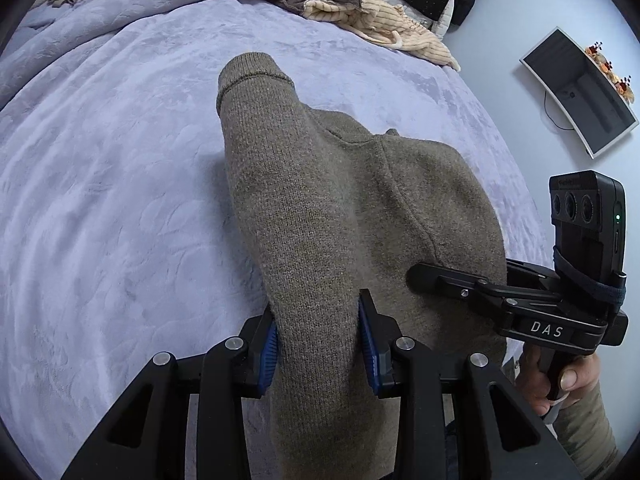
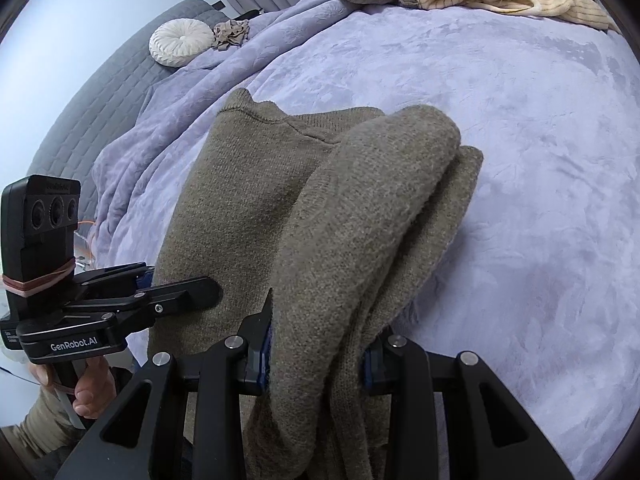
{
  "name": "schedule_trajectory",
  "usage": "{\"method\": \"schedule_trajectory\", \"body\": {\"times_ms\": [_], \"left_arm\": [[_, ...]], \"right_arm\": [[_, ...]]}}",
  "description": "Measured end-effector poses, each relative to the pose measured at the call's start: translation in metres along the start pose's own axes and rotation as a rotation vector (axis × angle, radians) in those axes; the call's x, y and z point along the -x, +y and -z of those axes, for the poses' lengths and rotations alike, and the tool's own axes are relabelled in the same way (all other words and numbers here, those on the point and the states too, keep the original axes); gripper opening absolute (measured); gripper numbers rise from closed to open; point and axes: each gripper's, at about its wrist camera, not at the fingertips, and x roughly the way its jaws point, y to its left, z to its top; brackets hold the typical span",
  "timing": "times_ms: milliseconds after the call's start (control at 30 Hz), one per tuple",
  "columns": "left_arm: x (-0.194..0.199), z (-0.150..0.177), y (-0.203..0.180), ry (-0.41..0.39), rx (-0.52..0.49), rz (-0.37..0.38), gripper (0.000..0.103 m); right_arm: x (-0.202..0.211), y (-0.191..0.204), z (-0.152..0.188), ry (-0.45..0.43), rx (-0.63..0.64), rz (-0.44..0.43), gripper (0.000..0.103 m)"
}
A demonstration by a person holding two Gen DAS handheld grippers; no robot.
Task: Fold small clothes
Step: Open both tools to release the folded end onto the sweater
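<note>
- Brown knit sweater (image 1: pixel 320 208) lies on the lavender blanket (image 1: pixel 100 200), its near edge pinched by both tools.
- Left gripper (image 1: pixel 322 344) clamps one fold; right gripper (image 2: pixel 316 348) clamps a thicker bunch.
- Uneven pulling could skew the fold, and the bunched layers may slip free.

"DAS" stands in white on the black body of the right tool (image 1: pixel 416 278); "GenRobot.AI" stands in white on the left tool (image 2: pixel 212 290).

Soft even daylight, cool cast, no glare; faint shadow under sweater (image 1: pixel 340 208) on blanket (image 1: pixel 120 200); sharp mid-frame, heavy fisheye bend w/ dark corners.
</note>
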Motion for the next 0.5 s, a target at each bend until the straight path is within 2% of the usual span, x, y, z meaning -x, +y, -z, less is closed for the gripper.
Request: {"method": "schedule_trajectory", "body": {"times_ms": [33, 133, 233, 300, 400, 500], "left_arm": [[-0.002, 0.001, 0.002, 0.003, 0.002, -0.009, 0.035], [-0.006, 0.004, 0.01, 0.015, 0.015, -0.05, 0.047], [0.001, 0.006, 0.021, 0.02, 0.052, -0.046, 0.047], [0.017, 0.006, 0.027, -0.008, 0.086, -0.032, 0.047], [0.039, 0.001, 0.022, -0.083, 0.058, -0.019, 0.047], [0.032, -0.019, 0.002, -0.08, -0.011, 0.029, 0.047]], "right_arm": [[-0.002, -0.003, 0.001, 0.003, -0.004, 0.0, 0.036], [-0.006, -0.011, 0.003, 0.011, -0.019, -0.005, 0.041], [-0.007, -0.023, 0.003, 0.011, -0.048, 0.033, 0.056], [0.002, -0.033, 0.004, -0.003, -0.094, 0.043, 0.056], [0.034, -0.03, 0.008, -0.099, -0.093, 0.084, 0.056], [0.057, -0.004, 0.005, -0.18, 0.021, 0.074, 0.056]]}}
